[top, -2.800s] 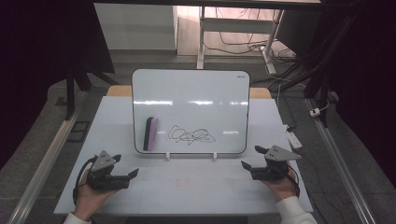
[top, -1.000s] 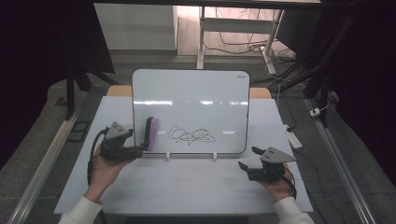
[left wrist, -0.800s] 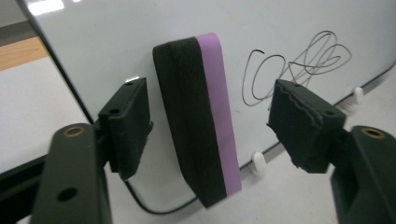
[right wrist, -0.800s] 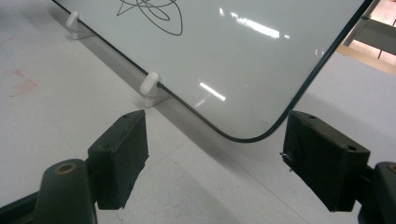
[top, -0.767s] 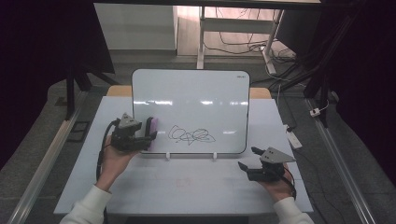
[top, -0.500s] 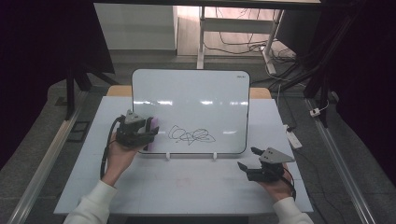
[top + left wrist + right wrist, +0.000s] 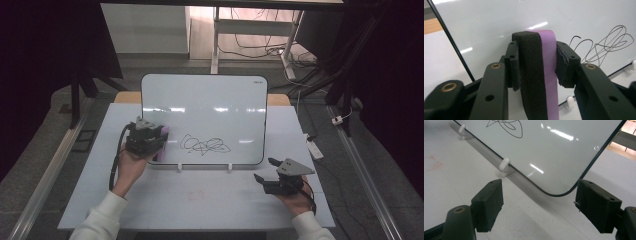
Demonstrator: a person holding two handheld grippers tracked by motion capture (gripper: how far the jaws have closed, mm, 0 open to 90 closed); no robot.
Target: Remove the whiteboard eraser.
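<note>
Eraser (image 7: 537, 75) — a black foam pad with a purple back — is found standing against the whiteboard (image 7: 210, 100) near its left edge, long axis upright, foam face to the left and purple back to the right as seen in the left gripper view. The left gripper (image 7: 536, 63) is set squarely across the short axis; its fingers (image 7: 514, 65) have just been closing and are now pressed on both flanks of the eraser, so a firm hold is judged to be in place. The black scribble (image 7: 205, 146) is located to the right of the eraser on the board, near but apart — the coming wipe is judged to run rightward from the held eraser, along the board's lower part. The left hand is plainly the nearer one. The right gripper (image 7: 264, 170) is noted resting on the bench (image 7: 200, 200) by the board's lower right corner, fingers wide apart and holding nothing.
</note>
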